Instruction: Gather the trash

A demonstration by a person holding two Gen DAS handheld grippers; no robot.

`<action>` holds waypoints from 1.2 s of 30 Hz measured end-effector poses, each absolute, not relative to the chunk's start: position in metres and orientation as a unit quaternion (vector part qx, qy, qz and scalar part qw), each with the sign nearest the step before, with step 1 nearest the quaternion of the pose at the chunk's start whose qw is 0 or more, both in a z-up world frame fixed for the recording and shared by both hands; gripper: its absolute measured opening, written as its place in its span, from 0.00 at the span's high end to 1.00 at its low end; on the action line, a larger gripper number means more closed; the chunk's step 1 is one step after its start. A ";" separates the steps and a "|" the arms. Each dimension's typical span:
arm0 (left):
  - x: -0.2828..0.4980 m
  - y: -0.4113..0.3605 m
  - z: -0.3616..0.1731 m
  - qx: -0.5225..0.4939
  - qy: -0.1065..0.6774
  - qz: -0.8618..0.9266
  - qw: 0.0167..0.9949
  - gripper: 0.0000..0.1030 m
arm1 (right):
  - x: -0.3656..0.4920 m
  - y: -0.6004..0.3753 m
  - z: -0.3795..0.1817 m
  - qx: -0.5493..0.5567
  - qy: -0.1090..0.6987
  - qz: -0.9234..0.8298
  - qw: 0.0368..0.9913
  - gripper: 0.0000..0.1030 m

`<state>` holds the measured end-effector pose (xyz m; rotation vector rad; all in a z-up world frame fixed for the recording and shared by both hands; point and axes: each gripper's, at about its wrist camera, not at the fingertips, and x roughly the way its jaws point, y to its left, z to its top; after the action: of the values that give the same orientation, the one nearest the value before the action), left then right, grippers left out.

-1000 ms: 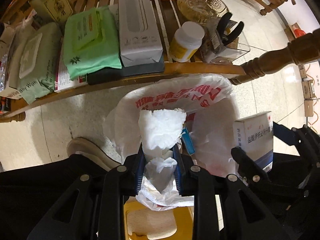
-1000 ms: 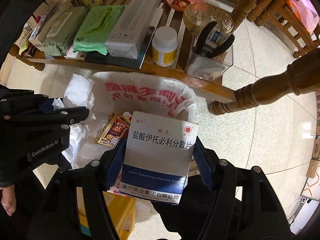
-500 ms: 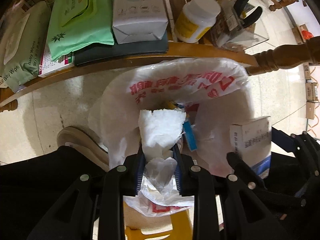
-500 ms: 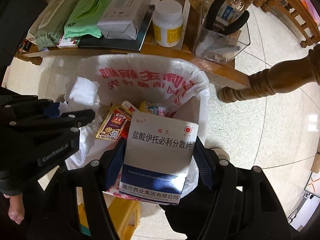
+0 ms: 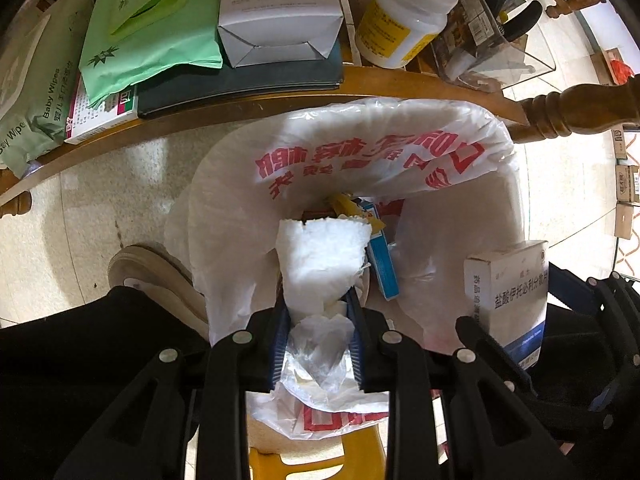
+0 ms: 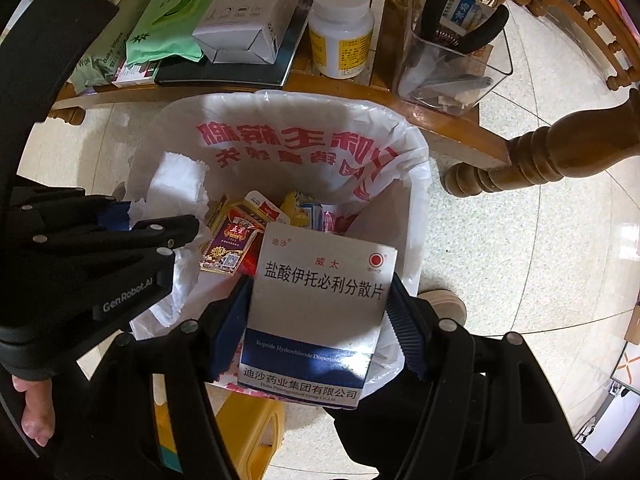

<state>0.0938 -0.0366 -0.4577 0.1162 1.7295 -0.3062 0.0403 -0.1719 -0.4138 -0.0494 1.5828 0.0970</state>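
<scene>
A bin lined with a white plastic bag with red print point(image 5: 360, 160) point(image 6: 296, 140) stands on the floor below both grippers. My left gripper point(image 5: 320, 304) is shut on a crumpled white tissue point(image 5: 324, 260) point(image 6: 176, 184), held over the bag's mouth. My right gripper point(image 6: 316, 300) is shut on a white and blue medicine box point(image 6: 316, 312) point(image 5: 508, 296), also over the bag. Inside the bag lie several small cartons, among them a red and gold one point(image 6: 232, 248) and a blue one point(image 5: 382, 264).
A wooden low table point(image 5: 248, 100) edges the bin, carrying green wipes packs point(image 5: 152, 28), a white carton point(image 5: 276, 4), a white pill bottle point(image 5: 404, 12) and a clear holder with pliers point(image 6: 456, 40). A turned wooden leg point(image 6: 552, 156) is at right. A yellow stool point(image 6: 248, 428) and shoe point(image 5: 156, 276) are close by.
Both grippers have sunk toward the bag with their loads still held; the bin and the table edge now look larger and nearer.
</scene>
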 end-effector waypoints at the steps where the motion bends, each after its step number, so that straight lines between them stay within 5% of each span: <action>1: 0.093 -0.037 -0.458 0.052 0.757 -0.132 0.638 0.74 | 0.040 -0.171 -0.414 -0.022 0.711 0.044 0.701 0.37; 17: 0.089 -0.045 -0.457 0.098 0.752 -0.124 0.640 0.47 | 0.041 -0.173 -0.420 -0.018 0.717 0.042 0.696 0.37; 36: 0.093 -0.043 -0.455 0.110 0.746 -0.110 0.647 0.33 | 0.041 -0.177 -0.421 -0.011 0.720 0.032 0.694 0.36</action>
<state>0.0928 -0.0434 -0.4552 0.2510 1.6965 -0.2505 0.0410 -0.1766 -0.4207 -0.0235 1.6072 0.0707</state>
